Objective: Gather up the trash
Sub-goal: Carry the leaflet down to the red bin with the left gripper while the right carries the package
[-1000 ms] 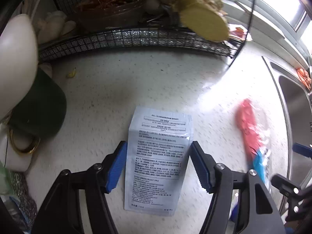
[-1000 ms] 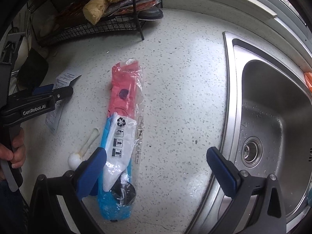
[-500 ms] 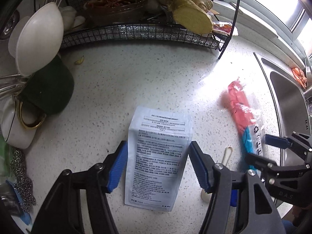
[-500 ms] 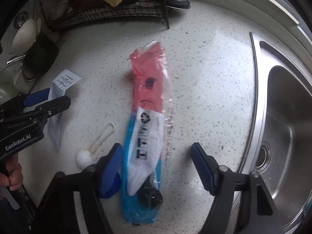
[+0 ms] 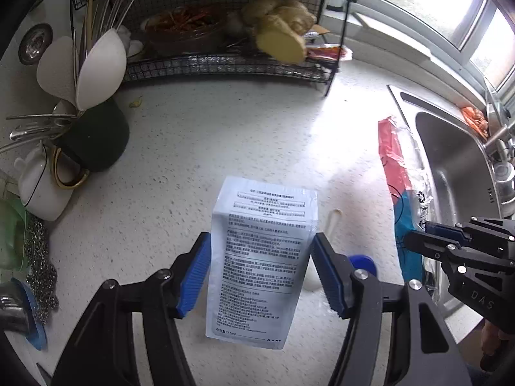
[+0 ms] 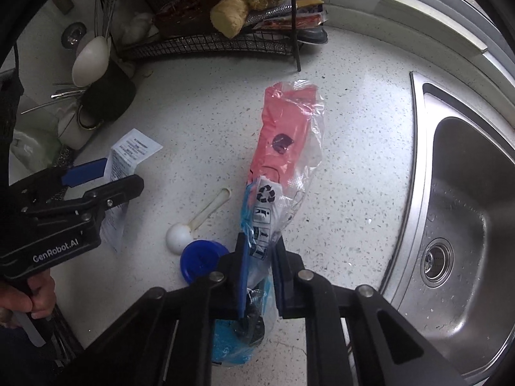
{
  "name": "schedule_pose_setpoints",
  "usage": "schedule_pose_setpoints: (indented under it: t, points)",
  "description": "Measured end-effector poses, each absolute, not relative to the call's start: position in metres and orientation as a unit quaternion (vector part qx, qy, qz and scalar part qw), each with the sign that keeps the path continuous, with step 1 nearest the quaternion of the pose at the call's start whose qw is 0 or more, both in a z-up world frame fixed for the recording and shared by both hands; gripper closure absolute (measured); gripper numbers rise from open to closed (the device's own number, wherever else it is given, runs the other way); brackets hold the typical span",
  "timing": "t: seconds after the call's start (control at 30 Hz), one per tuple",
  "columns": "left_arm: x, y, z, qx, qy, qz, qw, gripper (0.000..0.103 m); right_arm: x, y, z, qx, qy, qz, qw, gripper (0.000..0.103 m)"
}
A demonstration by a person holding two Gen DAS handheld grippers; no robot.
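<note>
light: daylight pours in from my window (image 5: 450, 9), top right, overexposed | glare: white patch burns out the worktop (image 5: 334, 135) below the rack (image 5: 225, 64) | shadows: soft, faint | blur: printed packet (image 5: 262, 257) slightly smeared | lens: fisheye bends the sink (image 6: 463, 199) rim, black vignette in my corners

hidden: plastic wrapper (image 6: 283, 160) lower end behind right gripper (image 6: 259, 257) | unreadable: white sachet (image 5: 262, 257) small print | cut off: sink (image 6: 463, 225) by right edge
</note>
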State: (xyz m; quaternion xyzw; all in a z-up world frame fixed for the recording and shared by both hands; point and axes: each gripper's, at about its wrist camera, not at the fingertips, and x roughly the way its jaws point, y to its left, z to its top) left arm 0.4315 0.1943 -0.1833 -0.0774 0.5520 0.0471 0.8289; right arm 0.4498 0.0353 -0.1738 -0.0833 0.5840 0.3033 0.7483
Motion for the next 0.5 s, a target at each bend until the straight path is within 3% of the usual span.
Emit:
schedule_pose_setpoints:
  t: [0.5]
  points:
    - [0.358, 0.099, -0.124, -0.019, 0.514, -0.015, 0.858, 0.042, 0.376, -0.061, -0.127, -0.042, 0.533, 0.275, 0.800, 0.091]
